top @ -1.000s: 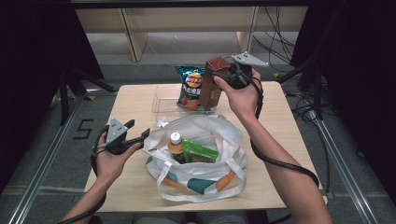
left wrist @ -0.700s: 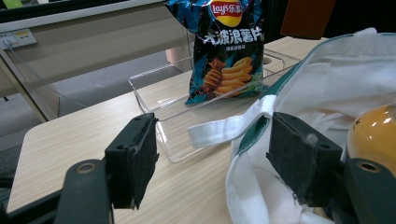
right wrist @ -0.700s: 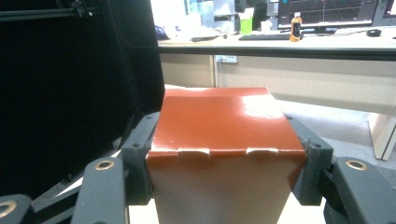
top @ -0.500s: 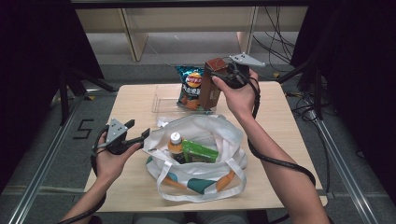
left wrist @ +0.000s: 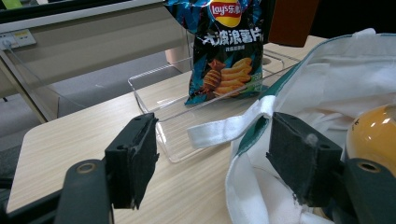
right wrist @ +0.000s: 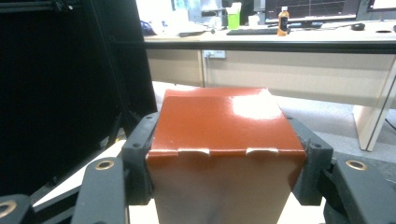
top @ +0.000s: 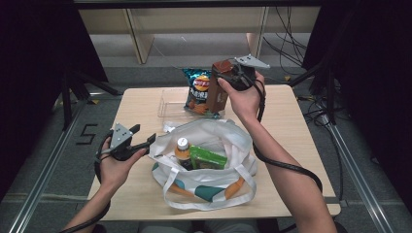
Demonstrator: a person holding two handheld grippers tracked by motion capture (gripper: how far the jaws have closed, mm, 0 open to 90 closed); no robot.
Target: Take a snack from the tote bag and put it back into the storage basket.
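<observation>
My right gripper (top: 227, 81) is shut on a glossy brown box (top: 217, 93), held upright in the air over the table's far side, above the clear tray. In the right gripper view the brown box (right wrist: 224, 126) is clamped between both pads. A white tote bag (top: 209, 141) lies open mid-table, holding an orange-capped bottle (top: 182, 147) and a green pack (top: 207, 158). My left gripper (top: 144, 141) stands open at the bag's left rim. In the left gripper view the bag's rim (left wrist: 254, 135) and a white strap (left wrist: 224, 132) lie between the open pads (left wrist: 133, 156).
A blue chips bag (top: 198, 91) leans in a clear plastic tray (top: 169, 106) behind the tote; the chips bag (left wrist: 227, 51) and tray (left wrist: 170, 114) also appear ahead of the left gripper. Shelving stands beyond the table. Cables trail on the floor at right.
The right gripper has lifted the brown box a little and shifted it slightly. The left gripper has stayed in place, open at the bag.
</observation>
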